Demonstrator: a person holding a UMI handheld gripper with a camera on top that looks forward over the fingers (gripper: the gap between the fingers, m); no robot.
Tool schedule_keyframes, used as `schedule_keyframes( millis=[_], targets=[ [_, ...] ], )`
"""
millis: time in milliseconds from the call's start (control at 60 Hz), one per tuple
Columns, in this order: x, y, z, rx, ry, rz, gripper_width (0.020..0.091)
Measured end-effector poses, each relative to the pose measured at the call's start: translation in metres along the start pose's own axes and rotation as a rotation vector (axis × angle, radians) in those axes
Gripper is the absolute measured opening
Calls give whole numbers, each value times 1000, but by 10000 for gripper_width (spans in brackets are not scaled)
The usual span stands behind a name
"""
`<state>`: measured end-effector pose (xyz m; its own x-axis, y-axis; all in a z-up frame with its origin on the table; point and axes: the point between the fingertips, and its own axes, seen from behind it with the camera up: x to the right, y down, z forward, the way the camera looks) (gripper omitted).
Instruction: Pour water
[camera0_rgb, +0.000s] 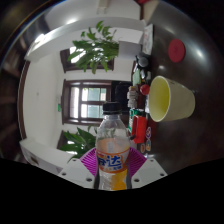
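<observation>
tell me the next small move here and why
Probably tilt the bottle toward the yellow cup. The gripper looks shut on the bottle, held upright with its cap off as far as I can tell, and the cup hangs beyond it to one side with its open mouth turned toward the bottle. Nothing is pouring yet.

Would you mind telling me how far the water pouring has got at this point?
Done: the bottle is picked up, clamped between the gripper's pink pads and raised. In hand: it stands roughly upright, and whether its cap is on cannot be told. A yellow cup shows tilted, up and to the right beyond it. Left: no water is seen flowing, so the pour itself seems yet to come.
</observation>
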<state>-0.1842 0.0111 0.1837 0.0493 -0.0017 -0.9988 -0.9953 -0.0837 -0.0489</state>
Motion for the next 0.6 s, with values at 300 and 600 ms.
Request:
schedule_keyframes(
  millis=[300, 600],
  targets=[
    [-4, -27, 3, 95, -61, 532, 362],
    [13, -29, -6, 118, -21, 567, 367]
  ],
)
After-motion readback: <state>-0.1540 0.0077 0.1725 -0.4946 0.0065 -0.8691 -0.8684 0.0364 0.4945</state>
